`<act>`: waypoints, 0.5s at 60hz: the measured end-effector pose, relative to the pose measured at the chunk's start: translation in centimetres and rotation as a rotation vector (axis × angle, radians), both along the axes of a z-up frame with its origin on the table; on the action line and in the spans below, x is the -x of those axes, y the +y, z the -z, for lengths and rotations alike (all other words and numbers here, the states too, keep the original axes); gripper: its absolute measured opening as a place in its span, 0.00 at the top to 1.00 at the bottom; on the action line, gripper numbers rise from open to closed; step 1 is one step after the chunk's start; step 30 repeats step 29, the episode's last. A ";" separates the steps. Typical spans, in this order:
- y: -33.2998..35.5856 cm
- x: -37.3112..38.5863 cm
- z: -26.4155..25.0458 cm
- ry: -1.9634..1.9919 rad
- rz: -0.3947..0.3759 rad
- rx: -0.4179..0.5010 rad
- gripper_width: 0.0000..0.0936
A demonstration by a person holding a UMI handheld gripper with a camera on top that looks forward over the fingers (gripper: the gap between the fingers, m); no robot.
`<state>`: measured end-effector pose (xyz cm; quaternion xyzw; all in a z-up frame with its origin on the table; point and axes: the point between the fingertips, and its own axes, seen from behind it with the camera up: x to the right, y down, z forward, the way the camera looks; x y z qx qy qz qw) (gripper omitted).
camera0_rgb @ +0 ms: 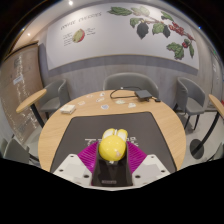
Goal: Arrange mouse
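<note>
Gripper view: I see a yellow mouse (112, 148) held between the gripper (112, 160) fingers, both magenta pads (88, 157) pressing its sides, so the jaws are closed on it. It sits above a dark mouse mat (110, 128) on a round wooden table (55, 125). Its underside and front are hidden from me. Beyond, small items on the table are too small to identify; grey chairs (190, 97) and a fruit mural (150, 22) stand behind.
</note>
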<state>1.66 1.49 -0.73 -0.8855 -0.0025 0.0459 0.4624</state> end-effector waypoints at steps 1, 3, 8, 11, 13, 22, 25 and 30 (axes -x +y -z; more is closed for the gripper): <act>0.3 0.0 -0.2 0.003 0.000 -0.016 0.56; 0.2 0.0 0.1 0.005 -0.005 -0.006 0.52; 0.2 -0.1 -0.1 0.016 -0.016 0.020 0.46; -0.4 -0.3 0.1 0.014 -0.031 0.043 0.35; -0.7 -0.4 -0.4 0.007 -0.045 0.036 0.25; -2.8 -0.8 -4.2 0.003 -0.146 -0.062 0.07; -4.4 -1.2 -5.0 0.021 -0.167 -0.081 0.07; -6.1 -2.1 -6.2 0.052 -0.180 -0.112 0.07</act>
